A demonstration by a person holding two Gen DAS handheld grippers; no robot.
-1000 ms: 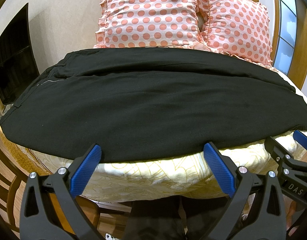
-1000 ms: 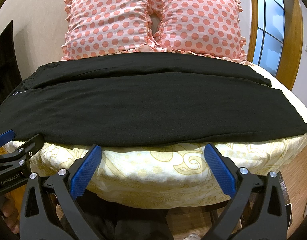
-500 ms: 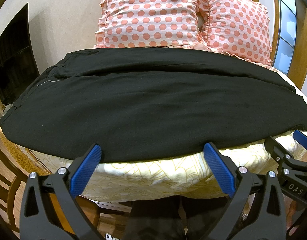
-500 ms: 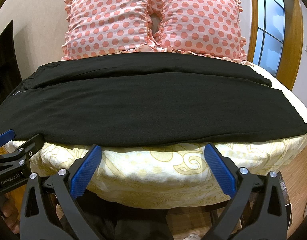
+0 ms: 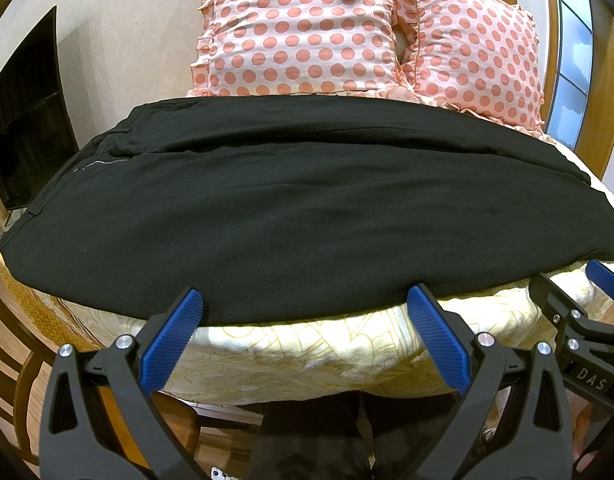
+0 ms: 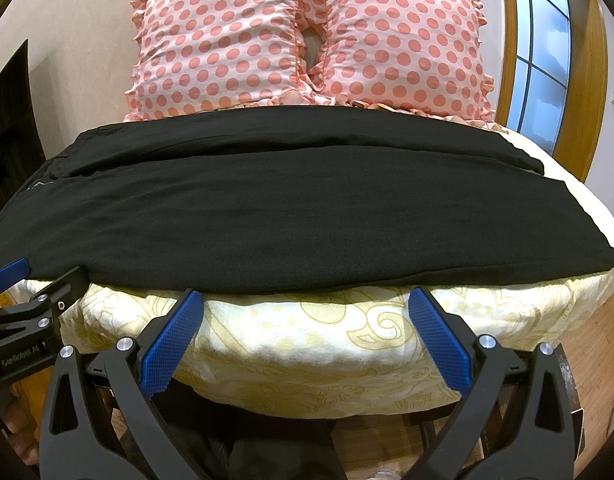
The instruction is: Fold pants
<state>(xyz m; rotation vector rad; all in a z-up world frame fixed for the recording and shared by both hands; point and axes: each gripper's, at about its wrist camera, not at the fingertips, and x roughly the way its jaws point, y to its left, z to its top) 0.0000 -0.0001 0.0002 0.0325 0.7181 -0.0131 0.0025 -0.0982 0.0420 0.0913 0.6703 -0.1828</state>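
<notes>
The bed (image 5: 307, 344) carries black pants (image 5: 299, 216) spread sideways across it, along its near edge, pillows (image 6: 307, 40) behind. Both grippers, left (image 5: 303, 332) and right (image 6: 307, 332), hover level before that edge, jaws wide apart, empty. Only the left view shows the dark screen (image 5: 23, 120); the right view shows the hem corner (image 6: 603, 260).

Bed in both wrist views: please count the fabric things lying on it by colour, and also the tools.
Black pants: 1
Pink dotted pillows: 2
Yellow patterned bed cover: 1
Tools with blue pads, both open and empty, left tool and right tool: 2
Total: 6
</notes>
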